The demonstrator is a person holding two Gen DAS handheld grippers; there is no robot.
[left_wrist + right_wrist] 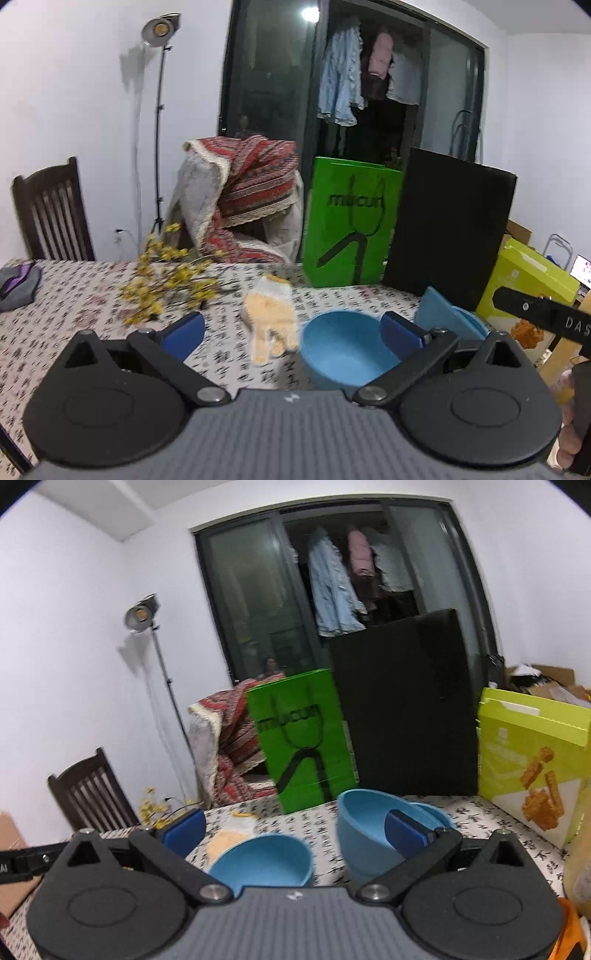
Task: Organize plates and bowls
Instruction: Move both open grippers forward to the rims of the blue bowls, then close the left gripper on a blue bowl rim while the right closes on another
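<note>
1. Hovering over the patterned bench, the left tool has its blue pads spread wide with nothing between them.
2. Just ahead of it sits a blue bowl, upright on the bench, its far side tucked behind the tool's right-hand pad; whether the pad touches the rim, I cannot tell.
3. Left of that bowl lies an orange-and-white glove, flat on the cloth, close beside the bowl.
4. Further left, a spray of yellow flowers sprawls across the bench, blurred.
5. Over to the right wrist view: the right tool is also wide open and grips nothing.
6. The same upright bowl is near its left side, low in the view, partly hidden by the tool body.
7. A second blue bowl stands tilted on its side beyond, leaning against more blue dishware behind it; the right-hand pad overlaps it in the view, contact unclear.
8. At the back edge of the bench stand a green bag, a black board and a yellow-green snack box.
9. A dark wooden chair waits at the bench's far left.
</note>
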